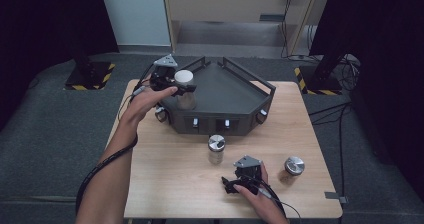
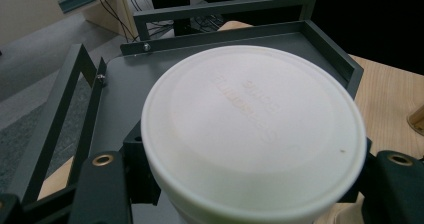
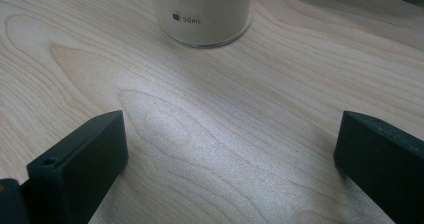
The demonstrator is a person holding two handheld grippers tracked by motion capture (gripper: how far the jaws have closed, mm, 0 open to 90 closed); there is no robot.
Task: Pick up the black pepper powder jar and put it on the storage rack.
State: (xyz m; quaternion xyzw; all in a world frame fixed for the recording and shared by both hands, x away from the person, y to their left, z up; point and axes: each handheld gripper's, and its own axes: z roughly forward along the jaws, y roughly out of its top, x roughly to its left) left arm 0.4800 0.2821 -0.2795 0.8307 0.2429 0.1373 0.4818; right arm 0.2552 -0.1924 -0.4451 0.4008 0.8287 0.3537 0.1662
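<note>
Wooden table point(image 1: 170, 184); white-lidded jar point(image 2: 252, 129), body mostly hidden by lid.

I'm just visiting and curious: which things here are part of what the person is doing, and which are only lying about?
In the job:
- white-lidded jar, clamped in the left gripper
- dark tray beneath it

Lying about:
- two metal-lidded jars on the table
- right gripper, open, resting

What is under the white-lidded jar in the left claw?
The dark tray's floor lies below the white-lidded jar gripped by the left claw. The lid hides whether the base touches.
</note>
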